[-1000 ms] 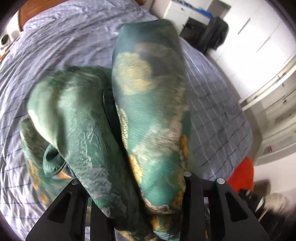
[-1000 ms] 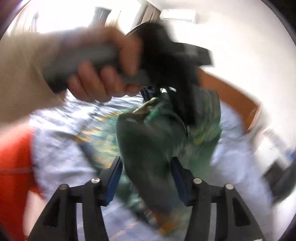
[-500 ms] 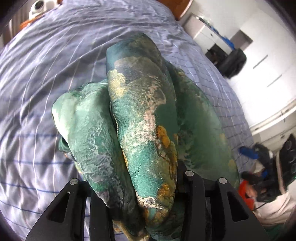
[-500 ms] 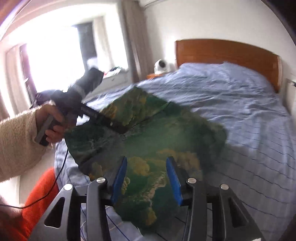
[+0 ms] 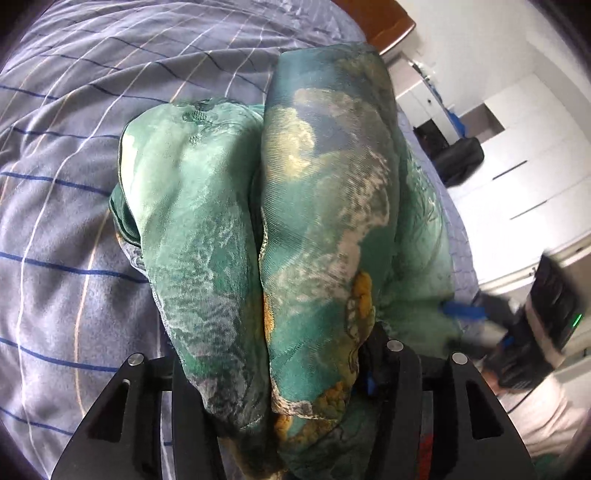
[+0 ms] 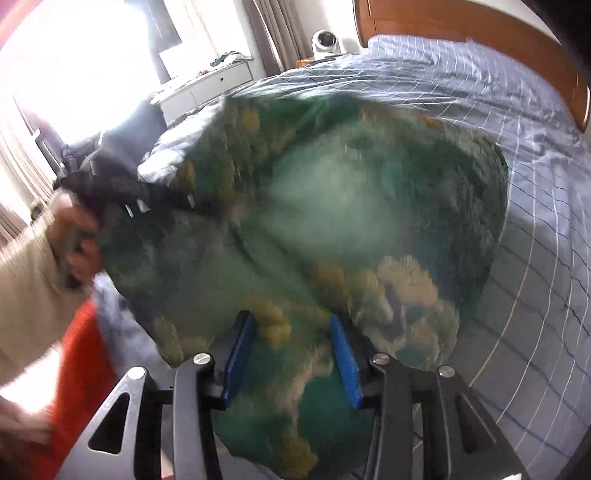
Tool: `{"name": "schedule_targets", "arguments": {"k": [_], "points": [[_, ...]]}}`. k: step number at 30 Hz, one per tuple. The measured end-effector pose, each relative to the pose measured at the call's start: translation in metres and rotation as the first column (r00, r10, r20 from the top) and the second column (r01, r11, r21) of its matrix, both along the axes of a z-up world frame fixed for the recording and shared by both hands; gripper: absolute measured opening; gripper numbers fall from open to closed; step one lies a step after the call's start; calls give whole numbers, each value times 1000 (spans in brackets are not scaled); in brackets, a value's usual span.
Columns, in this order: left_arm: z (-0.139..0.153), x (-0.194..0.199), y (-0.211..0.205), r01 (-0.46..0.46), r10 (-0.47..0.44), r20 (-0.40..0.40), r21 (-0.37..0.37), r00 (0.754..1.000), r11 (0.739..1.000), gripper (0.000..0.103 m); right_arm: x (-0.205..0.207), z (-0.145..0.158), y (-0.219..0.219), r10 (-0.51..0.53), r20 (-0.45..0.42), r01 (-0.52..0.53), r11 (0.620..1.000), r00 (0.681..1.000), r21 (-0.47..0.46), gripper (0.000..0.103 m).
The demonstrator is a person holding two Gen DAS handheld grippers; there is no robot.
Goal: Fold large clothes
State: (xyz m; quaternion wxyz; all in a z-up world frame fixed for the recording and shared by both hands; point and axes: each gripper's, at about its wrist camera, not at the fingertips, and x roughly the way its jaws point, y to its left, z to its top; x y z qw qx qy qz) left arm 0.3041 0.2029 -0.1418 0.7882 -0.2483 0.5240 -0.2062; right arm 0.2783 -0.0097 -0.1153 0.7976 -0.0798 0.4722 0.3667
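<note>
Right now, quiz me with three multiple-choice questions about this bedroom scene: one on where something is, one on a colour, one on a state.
1. Where is the green garment?
A. on the floor
B. over the bed
C. in a drawer

2. What colour are the right gripper fingers?
A. blue
B. red
C. yellow

3. How is the cloth in the left gripper?
A. one flat sheet
B. bunched in thick folds
C. absent

Answers: 1 B, checked bedding shows around it; 2 A, blue pads flank the cloth; 3 B, two bulky folds run between the fingers.

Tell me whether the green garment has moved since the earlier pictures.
Yes. The green garment has come down and spread over the checked bedspread, judged against the wooden headboard.
</note>
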Motion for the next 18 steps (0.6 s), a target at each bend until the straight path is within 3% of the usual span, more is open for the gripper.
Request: {"name": "schedule_targets", "arguments": {"k": [4, 7, 12, 15, 18], "points": [[-6, -8, 6, -12, 13, 9, -32, 1000, 999, 54, 47, 40, 20, -49, 46, 46, 997, 998, 64, 43], [-8, -13, 9, -13, 14, 14, -34, 1000, 999, 54, 82, 41, 53, -53, 68, 48, 997, 996, 61, 43], [-18, -23, 21, -14, 14, 17, -29, 1000, 999, 54, 120, 5, 119, 42, 9, -42, 998, 999, 46, 47], [-27, -22, 25, -30, 30, 1, -57, 1000, 998, 53, 135, -38, 142, 66, -49, -68, 996, 997, -49, 45], [-37, -20, 32, -44, 43, -5, -105, 999, 993, 53, 133, -58, 148, 55, -27, -57, 993, 998, -104, 42]]}}
